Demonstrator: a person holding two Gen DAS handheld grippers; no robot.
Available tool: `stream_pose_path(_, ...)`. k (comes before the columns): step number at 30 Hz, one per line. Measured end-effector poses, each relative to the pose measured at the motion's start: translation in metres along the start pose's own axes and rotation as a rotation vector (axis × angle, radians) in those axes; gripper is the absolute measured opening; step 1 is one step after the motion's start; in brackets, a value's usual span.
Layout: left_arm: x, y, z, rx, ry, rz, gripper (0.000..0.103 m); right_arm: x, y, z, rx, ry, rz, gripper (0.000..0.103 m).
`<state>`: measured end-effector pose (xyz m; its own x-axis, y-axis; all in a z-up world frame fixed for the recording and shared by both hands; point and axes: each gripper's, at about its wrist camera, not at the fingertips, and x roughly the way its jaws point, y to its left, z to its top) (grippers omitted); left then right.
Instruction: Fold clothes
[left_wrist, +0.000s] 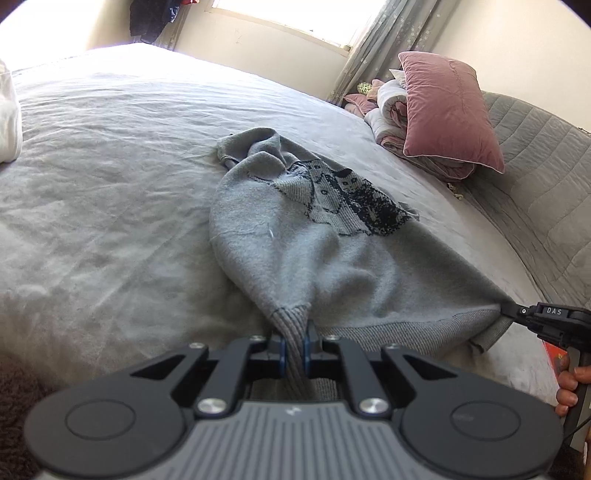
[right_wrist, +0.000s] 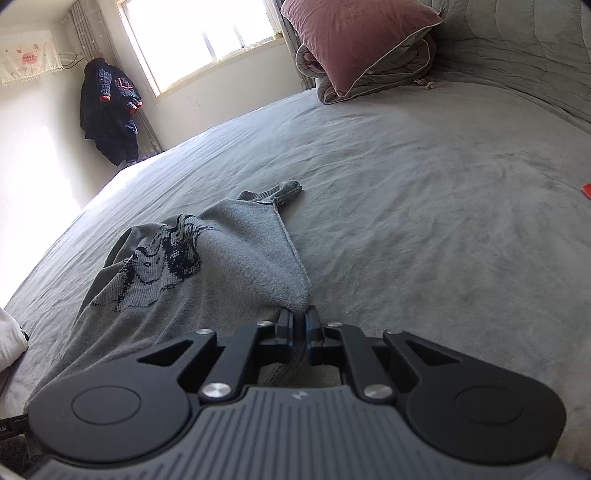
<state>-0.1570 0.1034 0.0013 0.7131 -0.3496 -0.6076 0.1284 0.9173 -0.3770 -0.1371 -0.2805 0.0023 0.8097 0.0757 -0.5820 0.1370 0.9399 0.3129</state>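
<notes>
Sweater: a grey knit sweater (left_wrist: 295, 258) with a dark patterned panel lay crumpled on the grey bedsheet (left_wrist: 110, 184), its ribbed hem nearest both cameras.
Left gripper (left_wrist: 293, 350): pinched a bunched stretch of the ribbed hem.
Right gripper (right_wrist: 298, 328): clamped on the hem's other corner.
Pillow: a pink pillow (left_wrist: 447, 107) leaned on folded bedding beside the headboard.
</notes>
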Motion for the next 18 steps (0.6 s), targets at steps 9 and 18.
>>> stream_pose_path(9, -0.022, -0.002, 0.003, 0.026, 0.059, -0.055, 0.008, -0.017, 0.021, 0.010, -0.241, 0.089, -0.052, 0.007)
stream_pose_path(18, -0.014, 0.006, 0.008, 0.103, 0.177, -0.053, 0.012, 0.002, 0.011, 0.002, -0.304, 0.207, -0.076, 0.011)
